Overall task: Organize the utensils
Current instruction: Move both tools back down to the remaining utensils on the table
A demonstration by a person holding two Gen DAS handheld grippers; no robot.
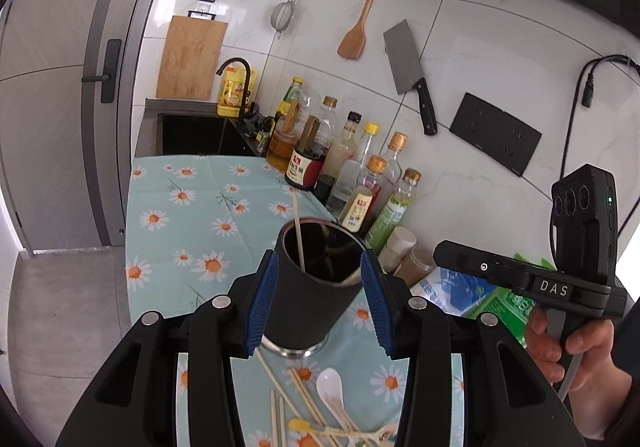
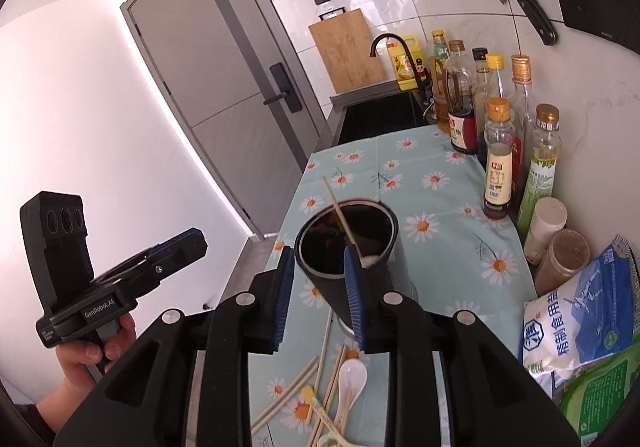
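The sorting has barely started: one chopstick (image 1: 298,233) stands in the black cup (image 1: 312,287), with a pale spoon handle (image 2: 368,260) at the rim, though whether that rests inside I cannot tell. The rest, loose chopsticks (image 2: 288,395) and a white spoon (image 2: 352,373), lie scattered on the table (image 2: 440,207) below and just short of both tongs. The left tongs (image 1: 320,299) stand half open on either side of the cup, pads apparently clear of its wall. The right tongs (image 2: 320,299) are narrow with nothing pinched, one pad overlapping the cup's rim. Beyond the cup the cloth is bare; to the right, bottles (image 2: 498,159) and bags (image 2: 580,319) crowd the wall, and the table's edge drops away to the left.
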